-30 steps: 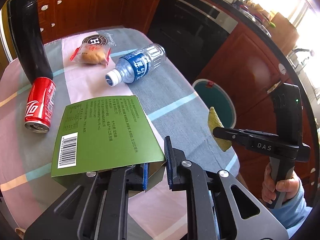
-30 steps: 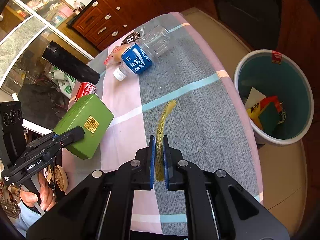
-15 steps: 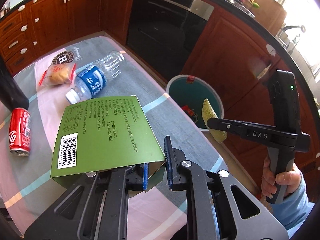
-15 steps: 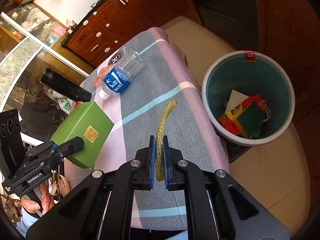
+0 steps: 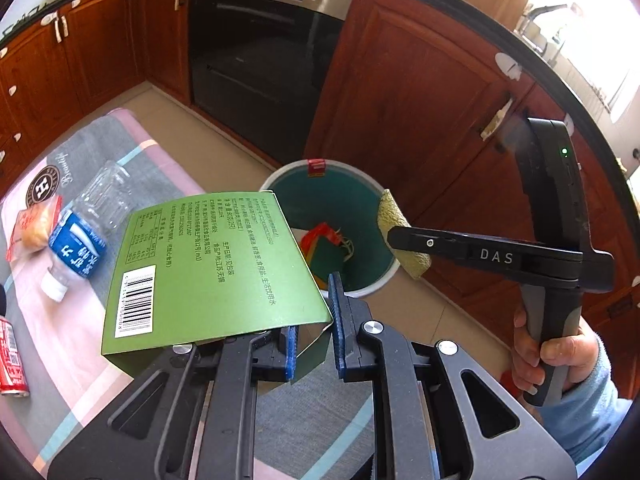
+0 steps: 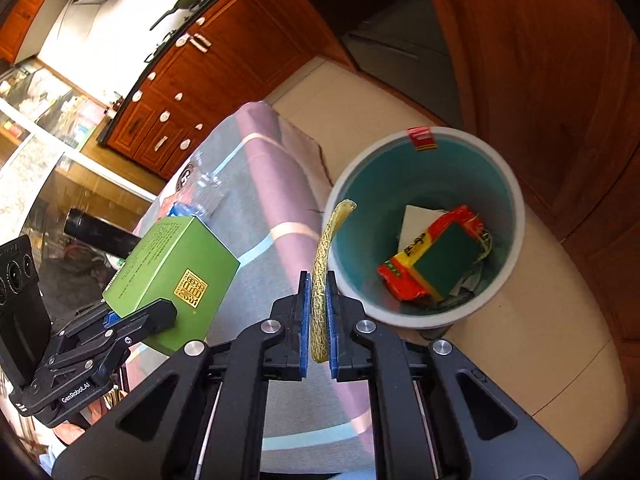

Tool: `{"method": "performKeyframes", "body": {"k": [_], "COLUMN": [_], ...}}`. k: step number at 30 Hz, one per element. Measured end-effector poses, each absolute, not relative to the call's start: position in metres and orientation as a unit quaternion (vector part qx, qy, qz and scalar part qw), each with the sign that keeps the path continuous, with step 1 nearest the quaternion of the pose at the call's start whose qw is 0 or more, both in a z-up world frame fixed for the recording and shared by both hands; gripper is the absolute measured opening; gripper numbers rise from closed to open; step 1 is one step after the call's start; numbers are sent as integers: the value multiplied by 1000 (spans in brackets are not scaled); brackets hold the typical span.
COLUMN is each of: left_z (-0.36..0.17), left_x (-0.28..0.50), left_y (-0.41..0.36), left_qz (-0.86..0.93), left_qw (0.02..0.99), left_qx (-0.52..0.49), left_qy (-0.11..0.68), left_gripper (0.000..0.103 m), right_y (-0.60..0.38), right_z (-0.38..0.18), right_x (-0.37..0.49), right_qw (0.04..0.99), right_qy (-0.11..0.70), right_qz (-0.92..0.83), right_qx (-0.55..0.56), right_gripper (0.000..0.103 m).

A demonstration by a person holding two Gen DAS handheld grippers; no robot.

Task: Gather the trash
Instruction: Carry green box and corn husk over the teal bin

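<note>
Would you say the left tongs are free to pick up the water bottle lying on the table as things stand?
Probably not. The left tongs are shut on the green box, so they would have to drop it first. The water bottle itself lies uncovered on the table, off to the side.

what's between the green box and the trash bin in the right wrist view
The yellow-green sponge strip, clamped upright in the right gripper, stands between the green box and the trash bin, over the tablecloth's edge.
</note>
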State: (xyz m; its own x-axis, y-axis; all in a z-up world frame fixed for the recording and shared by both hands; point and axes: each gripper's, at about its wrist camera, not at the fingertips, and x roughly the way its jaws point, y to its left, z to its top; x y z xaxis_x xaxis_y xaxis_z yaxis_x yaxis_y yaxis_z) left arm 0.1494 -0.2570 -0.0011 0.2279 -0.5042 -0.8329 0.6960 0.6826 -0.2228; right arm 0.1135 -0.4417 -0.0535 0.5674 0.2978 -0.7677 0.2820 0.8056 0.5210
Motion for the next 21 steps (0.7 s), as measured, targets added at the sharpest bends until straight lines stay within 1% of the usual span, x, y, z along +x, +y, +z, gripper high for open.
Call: {"method": "performKeyframes", "body": {"k": [12,18,21], "left_z": [-27,-48,-57], "left_x": [159,165,169], "left_y": [-332,-353,-359], "left_qz": [-433,-437,-429], "left_qw": [740,722,720], "left_qx": [131,137,142], "left_qy": [498,518,527], "left_gripper": [14,15,17], "right_y": [-493,-509,-515], "right_z": [-73,-83,-88], "right_x": [104,105,107], "right_qw": [815,808,805], "right_qy": [469,476,479], "right_qz": [-42,-56,-61], "right_qx": [337,342,345], "right_gripper": [7,7,7]}}
